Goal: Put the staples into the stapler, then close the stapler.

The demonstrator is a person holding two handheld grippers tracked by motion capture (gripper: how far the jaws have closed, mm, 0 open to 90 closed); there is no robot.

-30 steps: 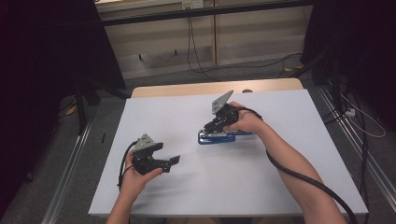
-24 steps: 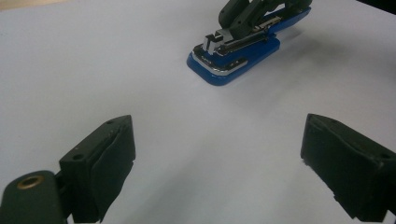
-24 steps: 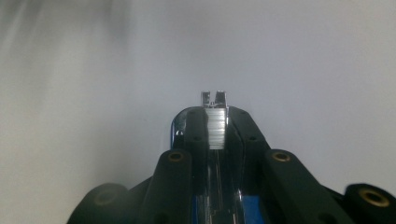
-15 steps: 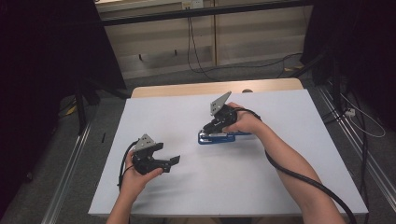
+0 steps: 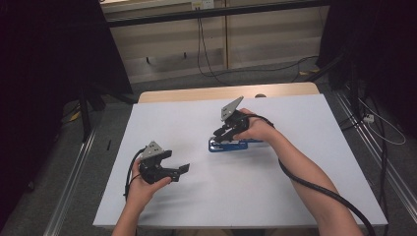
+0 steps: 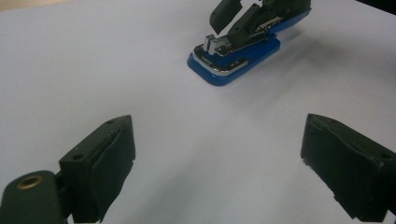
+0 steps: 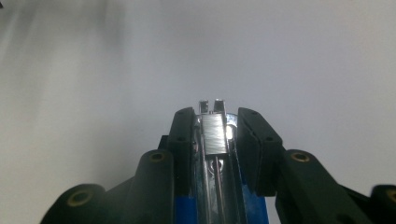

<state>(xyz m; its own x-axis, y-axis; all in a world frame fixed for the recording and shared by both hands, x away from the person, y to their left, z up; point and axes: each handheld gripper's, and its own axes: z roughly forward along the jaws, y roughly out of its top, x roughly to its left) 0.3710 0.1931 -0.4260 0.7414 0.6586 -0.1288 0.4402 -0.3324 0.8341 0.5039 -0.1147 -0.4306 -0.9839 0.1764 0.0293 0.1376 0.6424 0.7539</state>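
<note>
Jaws of the right gripper (image 7: 215,140) flank the blue stapler's (image 6: 233,60) metal rail, just loosened, apparently barely pressing; re-centre both pads before squeezing, while the left gripper (image 6: 219,163) gapes empty.

The stapler (image 5: 227,145) has a bright blue base with a shiny silver metal channel and nose, and its top arm is black. Both tools, the left tool (image 5: 183,169) and the right tool (image 5: 221,135), are matt black with small brass-coloured rivets, each topped by a plain grey plate and trailing a black cable (image 5: 314,187). The bench (image 5: 295,196) is covered in plain white with no pattern, a strip of pale wood showing along its far edge, and the floor (image 5: 162,83) beyond is grey.
</note>
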